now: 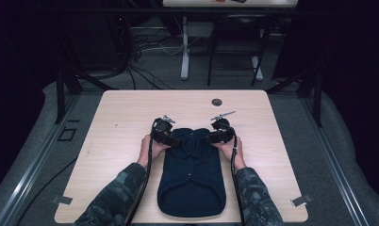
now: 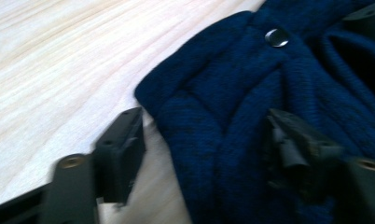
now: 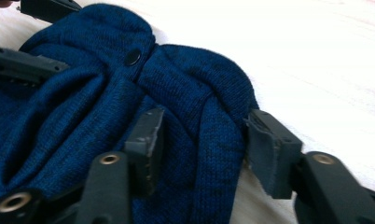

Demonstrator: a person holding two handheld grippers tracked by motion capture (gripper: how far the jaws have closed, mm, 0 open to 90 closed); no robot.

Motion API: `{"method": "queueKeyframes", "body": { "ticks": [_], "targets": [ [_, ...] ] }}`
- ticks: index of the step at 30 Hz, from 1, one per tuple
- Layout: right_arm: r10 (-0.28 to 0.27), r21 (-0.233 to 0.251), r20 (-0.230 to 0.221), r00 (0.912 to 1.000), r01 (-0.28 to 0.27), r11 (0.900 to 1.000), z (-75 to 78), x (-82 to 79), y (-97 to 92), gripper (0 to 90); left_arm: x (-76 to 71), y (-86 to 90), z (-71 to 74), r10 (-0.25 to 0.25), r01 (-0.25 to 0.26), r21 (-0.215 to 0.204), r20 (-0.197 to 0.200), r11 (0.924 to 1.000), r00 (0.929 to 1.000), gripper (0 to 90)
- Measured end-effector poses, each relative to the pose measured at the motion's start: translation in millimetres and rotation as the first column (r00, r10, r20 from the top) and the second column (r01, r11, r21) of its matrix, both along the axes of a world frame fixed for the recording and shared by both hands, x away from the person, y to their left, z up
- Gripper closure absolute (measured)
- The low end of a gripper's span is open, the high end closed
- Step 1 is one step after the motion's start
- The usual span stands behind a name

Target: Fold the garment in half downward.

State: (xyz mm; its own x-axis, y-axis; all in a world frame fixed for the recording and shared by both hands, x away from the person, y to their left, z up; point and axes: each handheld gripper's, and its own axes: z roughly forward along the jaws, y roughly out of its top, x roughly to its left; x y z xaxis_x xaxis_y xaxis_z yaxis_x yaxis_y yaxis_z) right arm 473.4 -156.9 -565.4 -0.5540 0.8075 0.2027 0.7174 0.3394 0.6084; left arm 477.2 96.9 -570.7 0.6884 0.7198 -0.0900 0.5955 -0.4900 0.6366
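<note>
- You are working on a dark blue knitted garment (image 1: pixel 191 174), lying flat in the lower middle of the high view on the pale wooden surface (image 1: pixel 117 113), its far end bunched between your two hands.
- Your left claw (image 2: pixel 202 140) is straddling the garment's shoulder fold at the centre of its own view: one jaw is resting on the bare wood, the other on the knit, and neither is pinching the cloth yet (the fold sits loosely in the gap).
- Your right claw (image 3: pixel 202 140) is bracketing a ridge of knit in the lower middle of its view; the pads look close to the ridge or just touching it, so treat that hold as unconfirmed.
- Keep both claws low, gather every layer of the fold, and close evenly on both sides.
- Stay clear of the small button (image 3: pixel 132 57) in the upper left of the right gripper view, so the jaws are biting cloth only.
</note>
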Motion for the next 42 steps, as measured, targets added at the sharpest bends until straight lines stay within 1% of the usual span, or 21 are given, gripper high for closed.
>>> {"method": "queueKeyframes", "body": {
  "ticks": [1, 2, 6, 8, 10, 11, 12, 13, 15, 17, 18, 20, 21, 26, 27, 30, 32, 36, 37, 41, 42],
  "targets": [
    [0.005, -0.010, 0.003, 1.0000, -0.005, 0.9999, -0.2, -0.4, 0.8, 53.3, -0.7, -0.6, 0.0, -0.001, 0.001, 0.003, 0.004, 1.0000, 1.0000, 35.4],
    [0.000, -0.008, 0.013, 0.9999, 0.000, 1.0000, -1.1, -0.9, 2.4, 54.9, -1.3, -0.8, -0.1, 0.000, 0.000, 0.000, 0.004, 1.0000, 1.0000, 37.4],
    [0.010, -0.031, 0.015, 0.9998, -0.010, 0.9995, -0.9, -3.0, 3.7, 62.1, -2.6, 0.1, 0.8, -0.012, 0.012, 0.008, 0.010, 0.9999, 0.9999, 46.5],
    [0.015, -0.028, 0.023, 0.9996, -0.015, 0.9995, -1.5, -4.3, 4.3, 64.9, -4.0, -1.1, 0.4, -0.006, 0.006, 0.002, 0.017, 1.0000, 0.9998, 51.6],
    [0.012, -0.031, 0.026, 0.9996, -0.012, 0.9995, -1.2, -5.1, 4.7, 67.1, -5.2, -1.7, 0.7, -0.011, 0.011, 0.001, 0.018, 0.9999, 0.9998, 56.6],
    [0.006, -0.032, 0.035, 0.9994, -0.004, 0.9995, -1.1, -5.8, 5.6, 68.3, -5.7, -1.8, 0.7, -0.011, 0.011, -0.001, 0.017, 0.9999, 0.9998, 59.4],
    [0.016, -0.045, 0.044, 0.9989, -0.014, 0.9989, 0.4, -7.3, 6.3, 69.8, -6.0, -1.7, 0.9, -0.014, 0.014, -0.001, 0.016, 0.9999, 0.9998, 62.9],
    [0.014, -0.046, 0.054, 0.9984, -0.012, 0.9989, 1.0, -8.2, 6.8, 70.6, -6.3, -1.4, 1.1, -0.018, 0.018, -0.006, 0.014, 0.9998, 0.9997, 65.0],
    [0.019, -0.047, 0.055, 0.9983, -0.016, 0.9988, 2.4, -8.9, 6.3, 71.4, -7.6, -0.5, 2.6, -0.016, 0.016, -0.013, 0.023, 0.9998, 0.9996, 66.4],
    [0.021, -0.040, 0.073, 0.9971, -0.018, 0.9991, 5.8, -10.8, 4.9, 72.0, -9.2, 0.8, 5.0, -0.017, 0.018, -0.016, 0.036, 0.9997, 0.9992, 67.8],
    [0.018, -0.020, 0.093, 0.9955, -0.016, 0.9997, 8.9, -13.1, 3.6, 72.4, -9.9, 1.4, 6.1, -0.016, 0.017, -0.019, 0.042, 0.9997, 0.9990, 68.3],
    [0.020, -0.019, 0.101, 0.9947, -0.018, 0.9997, 11.2, -14.6, 2.9, 72.6, -12.2, 2.2, 9.5, -0.013, 0.015, -0.034, 0.055, 0.9993, 0.9984, 68.4],
    [0.021, -0.008, 0.114, 0.9932, -0.020, 0.9998, 13.9, -16.7, 2.2, 72.7, -13.3, 2.4, 11.5, -0.015, 0.017, -0.036, 0.059, 0.9992, 0.9982, 68.6],
    [0.039, 0.002, 0.158, 0.9867, -0.040, 0.9992, 26.0, -24.8, 0.9, 72.9, -18.7, 5.7, 22.4, -0.027, 0.031, -0.048, 0.078, 0.9984, 0.9966, 68.6],
    [0.042, 0.003, 0.158, 0.9865, -0.043, 0.9991, 28.2, -26.4, 0.6, 72.9, -20.3, 6.7, 25.0, -0.026, 0.031, -0.054, 0.082, 0.9980, 0.9963, 68.5],
    [0.056, 0.023, 0.194, 0.9795, -0.061, 0.9979, 39.1, -34.3, -0.3, 72.9, -24.0, 9.0, 31.2, -0.027, 0.033, -0.063, 0.092, 0.9975, 0.9954, 67.6],
    [0.060, 0.022, 0.201, 0.9777, -0.066, 0.9976, 41.0, -35.7, -0.2, 72.9, -26.7, 10.7, 35.6, -0.034, 0.041, -0.070, 0.095, 0.9967, 0.9948, 67.6],
    [0.077, 0.014, 0.241, 0.9676, -0.082, 0.9965, 51.0, -45.1, -0.1, 73.1, -32.4, 12.7, 43.1, -0.040, 0.050, -0.088, 0.119, 0.9949, 0.9922, 68.0],
    [0.086, 0.008, 0.248, 0.9649, -0.090, 0.9959, 53.3, -46.8, -0.5, 73.0, -33.4, 13.4, 45.0, -0.046, 0.056, -0.088, 0.118, 0.9945, 0.9920, 68.1],
    [0.090, 0.015, 0.283, 0.9549, -0.098, 0.9950, 60.9, -53.5, -2.6, 73.1, -39.3, 14.3, 52.4, -0.043, 0.059, -0.106, 0.146, 0.9926, 0.9883, 69.1],
    [0.089, 0.018, 0.290, 0.9528, -0.099, 0.9949, 62.6, -55.3, -2.7, 73.1, -40.3, 14.6, 54.2, -0.050, 0.066, -0.101, 0.147, 0.9927, 0.9879, 69.2]
  ]
}}
